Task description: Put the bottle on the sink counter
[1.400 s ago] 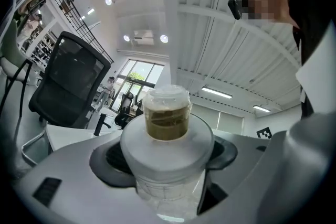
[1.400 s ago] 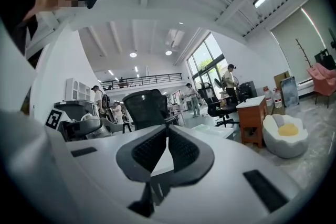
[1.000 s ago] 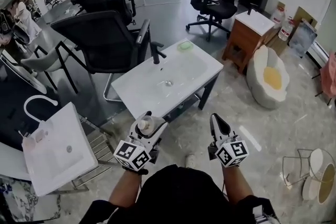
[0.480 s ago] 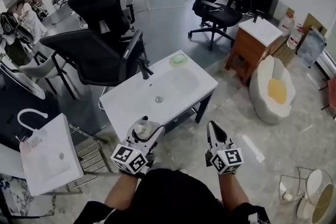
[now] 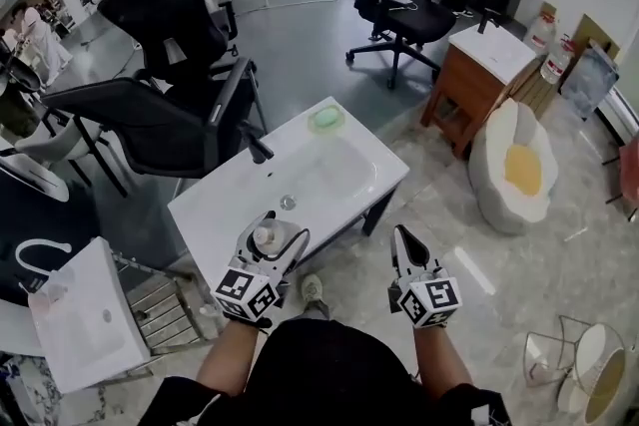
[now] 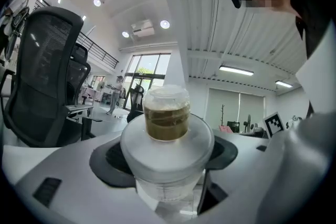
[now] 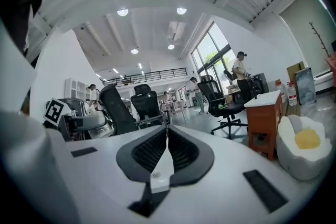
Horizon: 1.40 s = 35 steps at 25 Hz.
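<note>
White sink counter stands in the middle of the floor, basin at its centre. Black office chair crowds its far side, 2 more chairs behind. Cream beanbag seat and wood cabinet stand well apart at right; 2nd small sink at left. Left gripper pinches a clear bottle w/ brownish liquid, upright, held over the counter's near edge, not set down. Right gripper is empty, jaws pressed together, just off the counter. On the counter: black tap at the back edge, green pad at the far corner, drain near the bottle
</note>
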Motion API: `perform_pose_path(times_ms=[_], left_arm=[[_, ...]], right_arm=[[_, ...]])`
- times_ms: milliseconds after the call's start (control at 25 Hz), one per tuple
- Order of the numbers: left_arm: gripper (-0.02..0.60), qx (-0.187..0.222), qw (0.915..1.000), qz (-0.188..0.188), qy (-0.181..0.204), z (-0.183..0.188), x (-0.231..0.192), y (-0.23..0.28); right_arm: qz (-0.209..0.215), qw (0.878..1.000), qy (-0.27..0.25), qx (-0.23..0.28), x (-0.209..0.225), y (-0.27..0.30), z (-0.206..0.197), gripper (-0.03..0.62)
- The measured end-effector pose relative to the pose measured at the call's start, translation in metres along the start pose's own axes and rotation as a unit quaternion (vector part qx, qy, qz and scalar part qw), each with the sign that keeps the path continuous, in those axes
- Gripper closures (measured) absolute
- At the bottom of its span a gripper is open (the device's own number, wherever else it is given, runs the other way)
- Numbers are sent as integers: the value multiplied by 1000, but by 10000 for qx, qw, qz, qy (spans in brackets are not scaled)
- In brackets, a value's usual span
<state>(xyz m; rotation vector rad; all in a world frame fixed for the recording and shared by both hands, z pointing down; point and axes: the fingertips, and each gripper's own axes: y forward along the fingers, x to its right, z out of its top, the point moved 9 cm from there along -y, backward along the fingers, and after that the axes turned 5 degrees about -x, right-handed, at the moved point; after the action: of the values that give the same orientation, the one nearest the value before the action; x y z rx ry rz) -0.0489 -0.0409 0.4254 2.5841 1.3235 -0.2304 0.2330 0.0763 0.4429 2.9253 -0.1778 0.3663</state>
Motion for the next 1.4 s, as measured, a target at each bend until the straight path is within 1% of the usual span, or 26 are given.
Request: perform_pose_path(times_ms=[200,360,480,600,640,760,960,1080,1280,1400], left_arm=[[232,-73,9999,-143,-10,7,-32,50],[232,-223,9994,-251,-18,6,-57,80],[232,-334,9990,-310,35,5,-73,96],[232,-331,9988,-368,-36,3,-82,110],[232,-331,9988,-364,-8,1,-85,113],[232,-404,9987,-286,152,-4,-92,121],[232,-522,9983,-213,122,-13,-103,132],[232,-631,9979,-97,80,-13,-112,142],[232,-764,9969,157,-50,-21,-113,170],[232,-829,9958,362,-129,-24,-117,191]], right_arm=[[-21,10000,-55,71,16,48,26,562],[68,10000,-60,12,21,87,33,562],[100,9999,-57,-104,20,112,35,562],[110,9994,-142,-286,19,129,37,562],[127,9992,-172,-337,18,134,36,562],[199,9985,-198,-475,16,149,31,562],[317,9974,-121,-636,23,177,25,562],[453,9963,-58,-733,30,198,27,562],[780,9915,-27,-1041,58,235,28,562],[1001,9884,-85,-1139,77,259,34,562]])
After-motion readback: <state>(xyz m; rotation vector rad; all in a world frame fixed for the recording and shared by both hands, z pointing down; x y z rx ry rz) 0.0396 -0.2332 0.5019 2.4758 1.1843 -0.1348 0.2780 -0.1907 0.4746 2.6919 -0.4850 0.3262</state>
